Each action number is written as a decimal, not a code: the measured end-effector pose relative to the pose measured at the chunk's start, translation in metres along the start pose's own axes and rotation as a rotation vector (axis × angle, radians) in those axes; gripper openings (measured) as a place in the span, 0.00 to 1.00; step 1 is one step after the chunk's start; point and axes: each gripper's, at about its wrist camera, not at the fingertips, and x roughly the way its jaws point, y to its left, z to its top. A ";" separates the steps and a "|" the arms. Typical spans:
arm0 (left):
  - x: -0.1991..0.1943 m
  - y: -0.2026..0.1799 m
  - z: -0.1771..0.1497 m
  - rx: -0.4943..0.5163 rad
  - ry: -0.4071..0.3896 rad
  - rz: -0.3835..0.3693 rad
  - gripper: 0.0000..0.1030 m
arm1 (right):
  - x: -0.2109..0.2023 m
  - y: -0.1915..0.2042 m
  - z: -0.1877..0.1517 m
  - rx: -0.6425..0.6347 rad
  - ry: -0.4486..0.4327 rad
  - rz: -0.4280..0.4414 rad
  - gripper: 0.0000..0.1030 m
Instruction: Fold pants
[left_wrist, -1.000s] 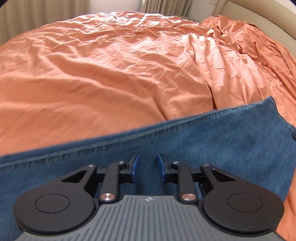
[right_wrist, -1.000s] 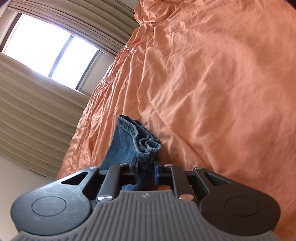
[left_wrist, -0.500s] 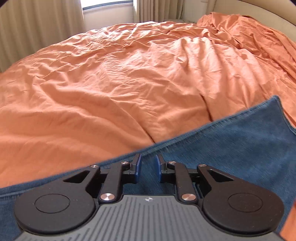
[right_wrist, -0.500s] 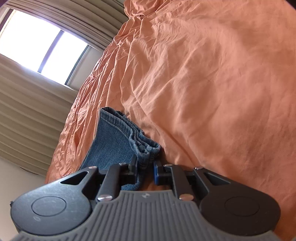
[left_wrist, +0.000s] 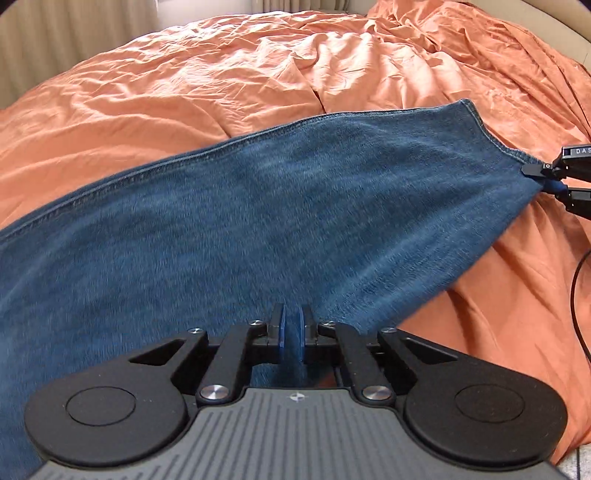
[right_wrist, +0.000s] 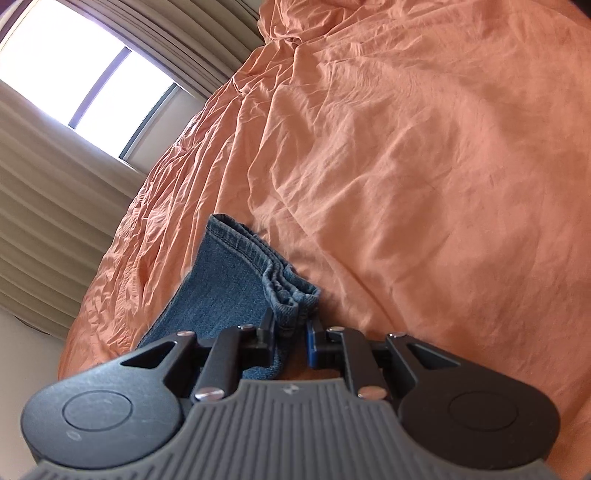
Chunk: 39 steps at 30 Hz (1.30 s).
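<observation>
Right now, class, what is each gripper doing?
Left gripper: closed on the jeans.
Right gripper: closed on the jeans' hem end.

much of the jeans and the far gripper out of sight

in the left wrist view the jeans (left_wrist: 258, 221) run off the left edge and pass under the left gripper (left_wrist: 291, 334), so waistband and full length cannot be seen; the denim weave is smeared by blur. the right gripper (left_wrist: 554, 181) is cut by the right edge, only its tips showing, its printed lettering half lost. a black cable (left_wrist: 576, 295) leaves the frame at both ends. in the right wrist view the hem (right_wrist: 280, 280) hides behind the right gripper (right_wrist: 291, 332) body, and the window (right_wrist: 74, 70) is washed out to white.
</observation>
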 end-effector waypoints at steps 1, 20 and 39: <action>-0.003 -0.001 -0.004 -0.014 0.006 -0.007 0.04 | -0.004 0.005 0.001 -0.019 -0.007 0.000 0.10; -0.113 0.107 -0.055 -0.160 -0.133 -0.152 0.10 | -0.122 0.300 -0.042 -0.662 -0.192 0.170 0.10; -0.165 0.289 -0.111 -0.473 -0.227 -0.106 0.10 | 0.019 0.438 -0.329 -1.017 0.239 0.171 0.09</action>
